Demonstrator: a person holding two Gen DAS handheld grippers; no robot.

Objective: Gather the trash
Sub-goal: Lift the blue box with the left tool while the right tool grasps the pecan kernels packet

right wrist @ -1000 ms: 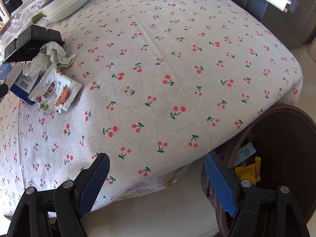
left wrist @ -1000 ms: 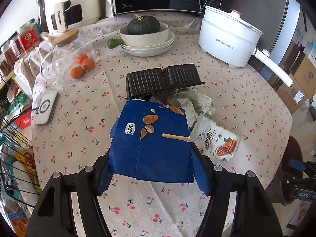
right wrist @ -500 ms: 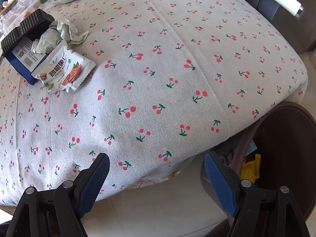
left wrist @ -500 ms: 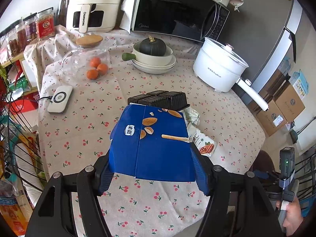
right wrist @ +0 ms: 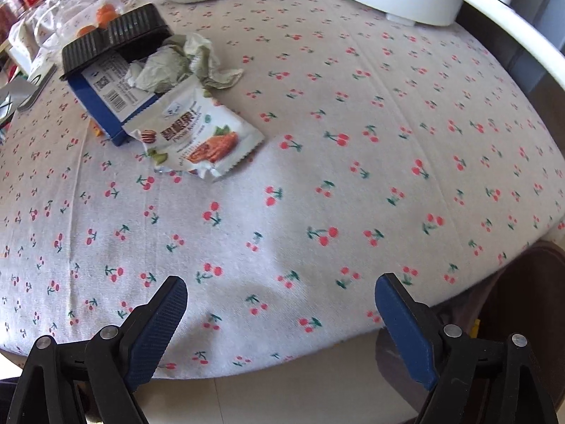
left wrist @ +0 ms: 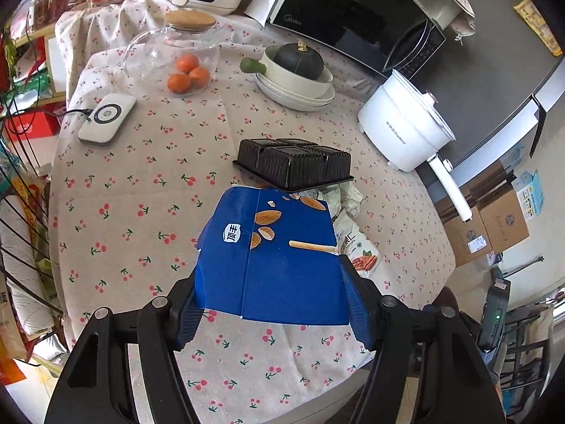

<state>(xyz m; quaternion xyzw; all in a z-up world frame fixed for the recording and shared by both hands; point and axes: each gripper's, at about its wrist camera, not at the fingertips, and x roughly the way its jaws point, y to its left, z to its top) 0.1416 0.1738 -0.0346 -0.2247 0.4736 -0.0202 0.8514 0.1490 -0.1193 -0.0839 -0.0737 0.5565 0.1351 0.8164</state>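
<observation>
In right view only, crumpled paper (right wrist: 176,65)

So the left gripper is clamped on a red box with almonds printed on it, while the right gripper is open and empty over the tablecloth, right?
Nearly: the box is blue, not red, as the left wrist view shows. The left gripper is clamped on it, and the right gripper has just been opening, with nothing between its jaws, over the tablecloth.

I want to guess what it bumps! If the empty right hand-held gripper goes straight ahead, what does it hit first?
Probably the bare cherry tablecloth. The right hand-held gripper points there; nothing lies in between.
</observation>
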